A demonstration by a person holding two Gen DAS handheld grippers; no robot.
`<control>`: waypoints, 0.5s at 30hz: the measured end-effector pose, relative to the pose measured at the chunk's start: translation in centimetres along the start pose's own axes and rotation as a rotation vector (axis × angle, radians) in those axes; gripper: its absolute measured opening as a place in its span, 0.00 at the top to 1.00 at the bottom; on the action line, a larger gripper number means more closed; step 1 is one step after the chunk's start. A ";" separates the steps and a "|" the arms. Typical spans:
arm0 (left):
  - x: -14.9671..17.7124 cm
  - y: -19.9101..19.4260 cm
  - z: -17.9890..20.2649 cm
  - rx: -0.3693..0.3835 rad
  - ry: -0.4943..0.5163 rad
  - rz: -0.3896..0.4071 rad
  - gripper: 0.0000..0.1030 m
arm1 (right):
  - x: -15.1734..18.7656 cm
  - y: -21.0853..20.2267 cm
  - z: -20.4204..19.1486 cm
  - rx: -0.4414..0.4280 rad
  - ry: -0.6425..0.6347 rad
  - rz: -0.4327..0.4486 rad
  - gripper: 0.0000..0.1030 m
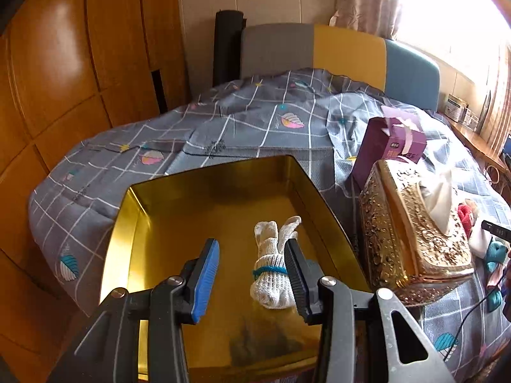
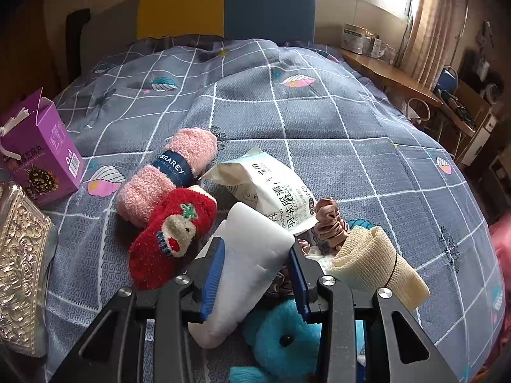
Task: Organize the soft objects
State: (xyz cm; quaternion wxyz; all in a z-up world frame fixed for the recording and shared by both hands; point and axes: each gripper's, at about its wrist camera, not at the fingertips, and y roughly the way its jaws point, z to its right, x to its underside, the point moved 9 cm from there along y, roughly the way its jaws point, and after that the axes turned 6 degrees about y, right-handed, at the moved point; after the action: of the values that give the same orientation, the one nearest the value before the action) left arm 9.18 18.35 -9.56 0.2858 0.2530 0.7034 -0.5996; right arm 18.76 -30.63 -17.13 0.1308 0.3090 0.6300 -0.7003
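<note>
A white knitted roll tied with a blue band lies inside the gold tin tray. My left gripper hangs over it, open; the roll rests against the right finger and a gap shows at the blue left pad. In the right wrist view, my right gripper is shut on a white foam block, which is squeezed between both pads. Around it on the bed lie a red fuzzy sock, a pink fuzzy roll, a cream mesh roll, a pink scrunchie and a blue plush toy.
An ornate gold tissue box stands right of the tray, with a purple carton behind it. A white wipes packet lies beyond the foam block. The grey checked quilt covers the bed; a wooden wardrobe stands to the left.
</note>
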 end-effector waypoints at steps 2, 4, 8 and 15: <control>-0.2 -0.8 -0.1 -0.008 0.011 0.017 0.59 | -0.1 -0.2 0.0 -0.005 0.007 0.006 0.63; -0.4 -1.5 0.0 -0.022 0.025 0.035 0.59 | -0.2 -0.5 0.1 -0.010 0.014 0.015 0.65; -0.7 -2.5 0.0 -0.026 0.042 0.056 0.59 | -0.5 -0.9 0.2 -0.023 0.038 0.024 0.69; -1.0 -3.6 0.5 -0.030 0.078 0.086 0.59 | -1.1 -1.2 0.1 -0.027 0.064 0.024 0.75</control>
State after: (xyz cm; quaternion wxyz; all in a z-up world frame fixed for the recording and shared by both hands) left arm 7.43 17.29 -6.42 0.2875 0.3016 0.7114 -0.5659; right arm 18.89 -30.77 -15.54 0.1230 0.3370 0.6396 -0.6799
